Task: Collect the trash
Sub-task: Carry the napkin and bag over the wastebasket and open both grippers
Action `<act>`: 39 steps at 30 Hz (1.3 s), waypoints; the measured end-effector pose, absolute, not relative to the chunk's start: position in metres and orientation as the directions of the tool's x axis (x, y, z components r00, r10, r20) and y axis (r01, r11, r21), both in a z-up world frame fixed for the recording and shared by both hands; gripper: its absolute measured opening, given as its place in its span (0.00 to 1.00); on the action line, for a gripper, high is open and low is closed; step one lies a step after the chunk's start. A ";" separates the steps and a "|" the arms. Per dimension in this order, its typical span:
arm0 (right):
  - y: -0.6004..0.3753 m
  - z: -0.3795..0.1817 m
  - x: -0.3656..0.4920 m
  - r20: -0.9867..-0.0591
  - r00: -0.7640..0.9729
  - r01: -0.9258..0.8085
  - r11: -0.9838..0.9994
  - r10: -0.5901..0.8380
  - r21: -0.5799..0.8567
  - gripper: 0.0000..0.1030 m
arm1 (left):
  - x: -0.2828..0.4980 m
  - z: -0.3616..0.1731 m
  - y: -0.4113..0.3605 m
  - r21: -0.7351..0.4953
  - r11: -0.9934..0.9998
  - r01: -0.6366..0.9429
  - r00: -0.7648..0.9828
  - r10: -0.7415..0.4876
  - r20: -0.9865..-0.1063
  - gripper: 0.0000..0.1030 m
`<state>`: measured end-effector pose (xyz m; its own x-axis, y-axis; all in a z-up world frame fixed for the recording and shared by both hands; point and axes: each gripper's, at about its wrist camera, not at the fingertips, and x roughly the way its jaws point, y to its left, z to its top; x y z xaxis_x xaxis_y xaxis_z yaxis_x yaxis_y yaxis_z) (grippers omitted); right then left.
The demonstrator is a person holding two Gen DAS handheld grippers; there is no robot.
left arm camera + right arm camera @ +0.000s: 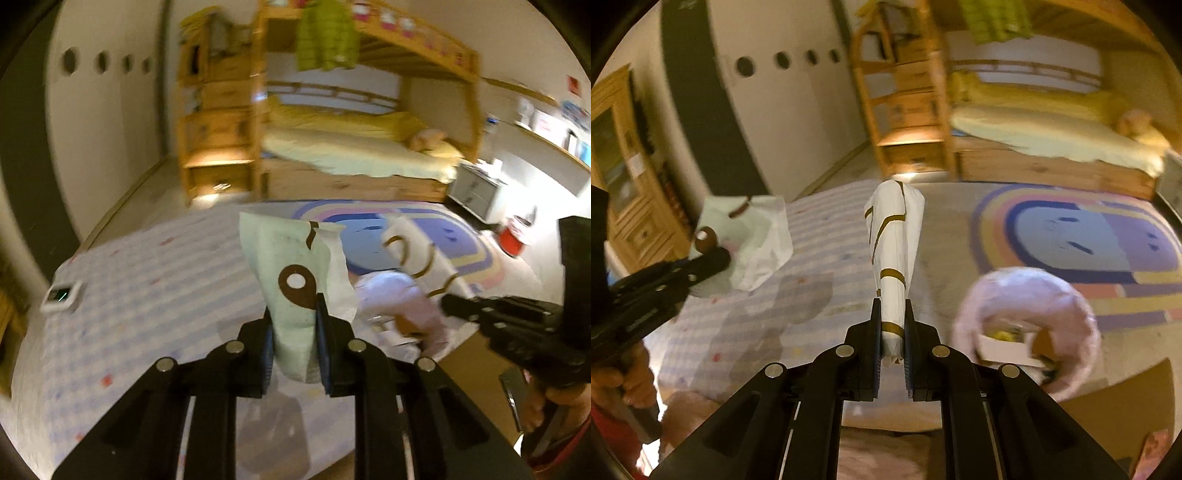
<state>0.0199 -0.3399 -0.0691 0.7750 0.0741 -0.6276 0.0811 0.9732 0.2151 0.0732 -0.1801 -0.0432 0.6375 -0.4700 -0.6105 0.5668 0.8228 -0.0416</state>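
My left gripper (293, 314) is shut on a pale green paper wrapper (291, 266) with a brown ring mark, held above the rug; it also shows at the left of the right wrist view (746, 240). My right gripper (891, 317) is shut on a white crumpled paper wrapper (892, 251) with brown stripes, also seen in the left wrist view (417, 251). A pink fluffy basket (1027, 295) with trash inside sits on the floor to the lower right of the right gripper; it appears in the left wrist view (399, 295) between both grippers.
A striped pastel blanket (140, 295) and a round rainbow rug (1089, 236) cover the floor. A wooden bunk bed (354, 155) with stair drawers stands behind. A white digital clock (61, 295) lies at left. A red bucket (513, 236) and grey drawer unit (476, 192) stand at right.
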 end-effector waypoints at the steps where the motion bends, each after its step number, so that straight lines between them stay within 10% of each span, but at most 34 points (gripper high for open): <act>1: -0.349 -0.071 0.017 -0.630 0.775 0.109 0.971 0.052 0.214 0.12 | 0.071 -0.043 -0.194 -0.038 0.810 0.585 0.631 -0.483 -0.607 0.17; 25: -0.488 -0.129 0.041 -0.732 0.662 0.431 0.881 -0.161 0.196 0.13 | 0.136 -0.114 -0.386 -0.056 0.672 0.739 0.453 -0.556 -0.697 0.35; 28: -0.494 -0.134 0.049 -0.735 0.663 0.431 0.875 -0.141 0.221 0.33 | 0.141 -0.110 -0.385 -0.068 0.684 0.726 0.467 -0.564 -0.681 0.61; 39: -0.465 -0.094 0.006 -0.691 0.710 0.424 0.866 -0.135 0.266 0.51 | 0.125 -0.086 -0.328 -0.077 0.752 0.655 0.531 -0.531 -0.660 0.65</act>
